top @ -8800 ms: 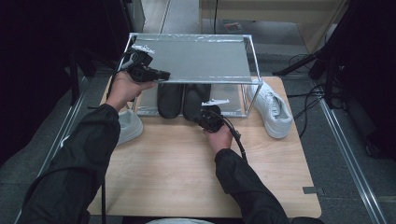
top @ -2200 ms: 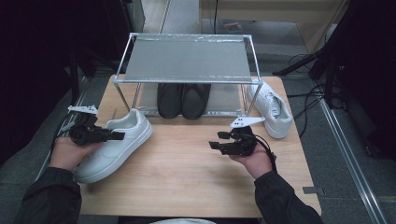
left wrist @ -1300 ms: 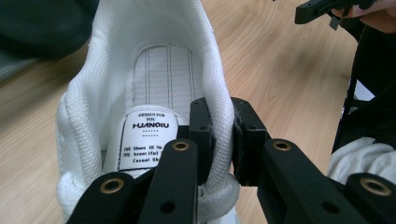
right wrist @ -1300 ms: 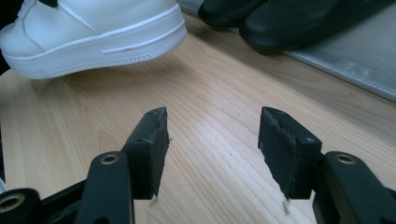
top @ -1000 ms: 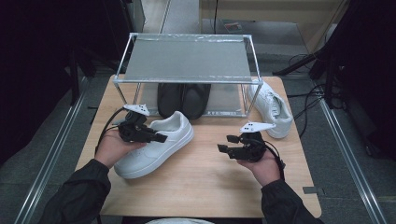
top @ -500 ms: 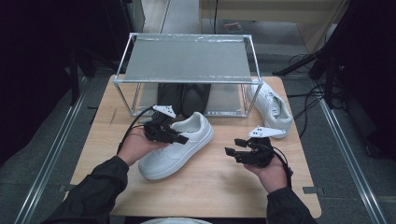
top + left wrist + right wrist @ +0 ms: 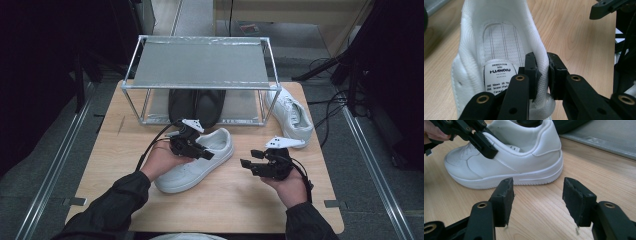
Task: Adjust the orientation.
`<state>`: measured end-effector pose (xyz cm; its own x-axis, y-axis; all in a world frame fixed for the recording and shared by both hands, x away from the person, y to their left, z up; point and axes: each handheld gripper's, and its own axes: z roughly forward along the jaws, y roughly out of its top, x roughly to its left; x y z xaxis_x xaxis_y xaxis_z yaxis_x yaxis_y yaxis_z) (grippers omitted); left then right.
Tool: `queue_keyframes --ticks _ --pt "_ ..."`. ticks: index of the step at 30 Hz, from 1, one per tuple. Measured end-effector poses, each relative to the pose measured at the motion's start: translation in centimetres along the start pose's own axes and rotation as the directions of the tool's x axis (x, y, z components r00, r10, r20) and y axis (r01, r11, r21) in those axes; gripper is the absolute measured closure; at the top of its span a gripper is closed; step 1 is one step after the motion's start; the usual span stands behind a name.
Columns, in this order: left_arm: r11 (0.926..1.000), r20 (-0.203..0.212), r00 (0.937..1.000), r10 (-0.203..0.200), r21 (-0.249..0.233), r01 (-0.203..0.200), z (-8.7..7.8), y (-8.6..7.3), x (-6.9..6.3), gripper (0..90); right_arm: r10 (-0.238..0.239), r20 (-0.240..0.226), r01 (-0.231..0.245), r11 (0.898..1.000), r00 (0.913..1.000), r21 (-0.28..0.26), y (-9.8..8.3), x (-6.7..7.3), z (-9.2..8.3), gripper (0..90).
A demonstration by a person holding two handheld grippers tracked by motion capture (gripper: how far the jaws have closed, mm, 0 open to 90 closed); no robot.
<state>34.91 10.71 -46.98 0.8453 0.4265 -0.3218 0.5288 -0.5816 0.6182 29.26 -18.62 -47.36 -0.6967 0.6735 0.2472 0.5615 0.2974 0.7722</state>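
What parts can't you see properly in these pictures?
- Black shoes: in the high view the rack shelf covers their far ends.
- White sneaker: in the high view the left gripper and hand hide part of its opening.
- Label inside it: in the left gripper view the jaws cover its lower lines.
- Second white sneaker: in the high view the rack's post hides its far end.
- Right gripper: the right gripper view's bottom edge cuts off its body.

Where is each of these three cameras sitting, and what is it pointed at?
High view: above the table's near side, looking down at the rack; forearms and both hands show.
Left gripper view: rides the left tongs, clamped on the white sneaker collar.
Right gripper view: rides the open right tongs, facing that sneaker's heel.
All three share the sneaker.
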Motion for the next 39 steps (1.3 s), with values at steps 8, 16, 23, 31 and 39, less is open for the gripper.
queue_keyframes --ticks 8,16,23,31,39 --pt "0.9986 0.004 0.9998 -0.021 -0.048 0.021 -0.5 0.0 0.1 71.3 -0.001 -0.002 0.001 1.0 1.0 0.0 0.0 0.0 0.0 43.6" --pt "0.9982 -0.019 0.9987 -0.047 -0.039 0.047 -1.8 -0.2 0.1 53.1 -0.006 -0.003 0.006 1.0 1.0 0.002 0.1 0.0 0.1 43.5" --pt "0.9963 -0.049 0.9987 -0.016 -0.085 0.012 -3.4 -0.7 -0.7 40.3 -0.014 -0.019 0.015 1.0 0.9997 0.002 0.4 0.1 0.5 43.2" --pt "0.991 -0.072 0.9962 -0.047 -0.129 0.038 -5.4 -1.9 -0.9 35.4 -0.035 -0.049 0.035 0.999 0.9982 0.014 1.0 0.4 1.4 43.3" --pt "0.9862 -0.104 0.992 -0.072 -0.156 0.055 -6.8 -3.2 -1.8 37.5 -0.059 -0.075 0.06 0.998 0.9954 0.017 1.8 0.6 2.5 43.2"
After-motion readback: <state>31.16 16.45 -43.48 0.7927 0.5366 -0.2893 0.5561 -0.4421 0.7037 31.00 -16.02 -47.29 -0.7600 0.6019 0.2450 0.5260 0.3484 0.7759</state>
